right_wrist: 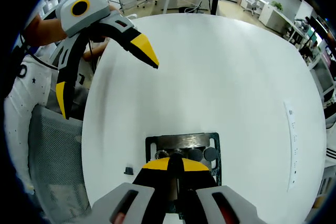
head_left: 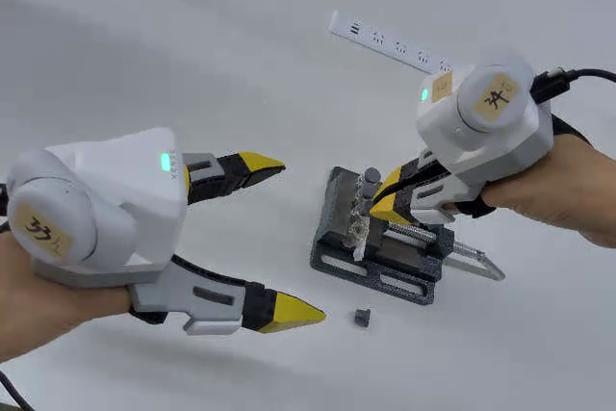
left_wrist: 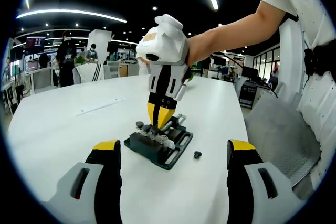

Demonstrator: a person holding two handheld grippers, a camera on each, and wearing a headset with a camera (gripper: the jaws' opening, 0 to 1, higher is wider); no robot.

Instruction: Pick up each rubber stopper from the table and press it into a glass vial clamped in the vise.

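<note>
The right gripper (head_left: pixel 387 201), jaws nearly together, points down at the vials (head_left: pixel 358 230) in the vise (head_left: pixel 380 271); a push off-centre could crack the glass or leave the seal crooked. The left gripper (head_left: pixel 277 238) hovers with jaws wide apart, near a loose stopper (head_left: pixel 362 317) on the counter (head_left: pixel 192 45). Whether the right jaws pinch a stopper is hidden, and the vial mouths are too small to read.

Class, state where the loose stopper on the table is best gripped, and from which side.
Probably grip the stopper across its side walls, coming down from above. It sits small and squat on the table, so only its sides offer opposing faces, and the vise stands clear of it.
</note>
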